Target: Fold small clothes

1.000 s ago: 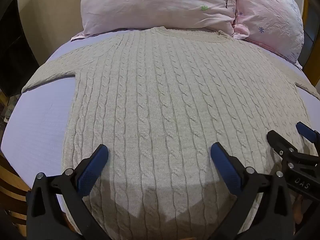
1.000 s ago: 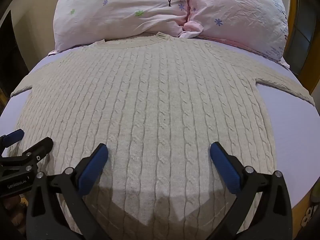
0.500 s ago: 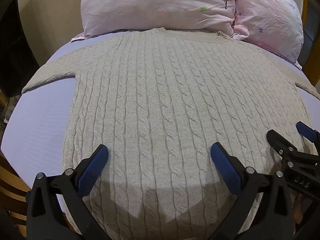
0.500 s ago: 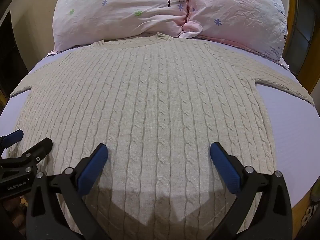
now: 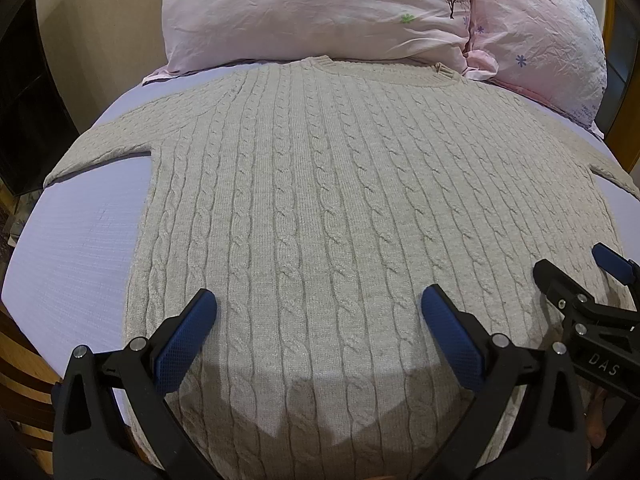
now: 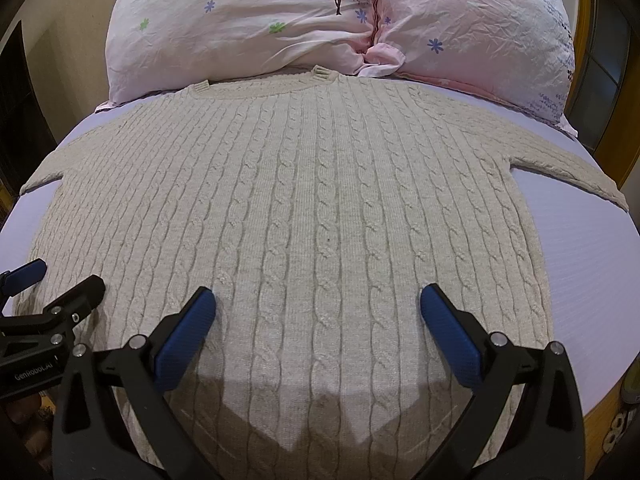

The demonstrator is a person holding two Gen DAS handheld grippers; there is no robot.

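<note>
A beige cable-knit sweater lies flat and face up on a lavender bed sheet, collar toward the pillows, both sleeves spread sideways. It also shows in the right wrist view. My left gripper hovers open and empty above the hem, left of centre. My right gripper hovers open and empty above the hem, right of centre. The right gripper also shows at the right edge of the left wrist view. The left gripper shows at the left edge of the right wrist view.
Two pink flowered pillows lie at the head of the bed behind the collar. The sheet ends at wooden bed edges on the left and at the right.
Both grippers have eased slightly forward over the hem; the sweater has not moved and both stay open.
</note>
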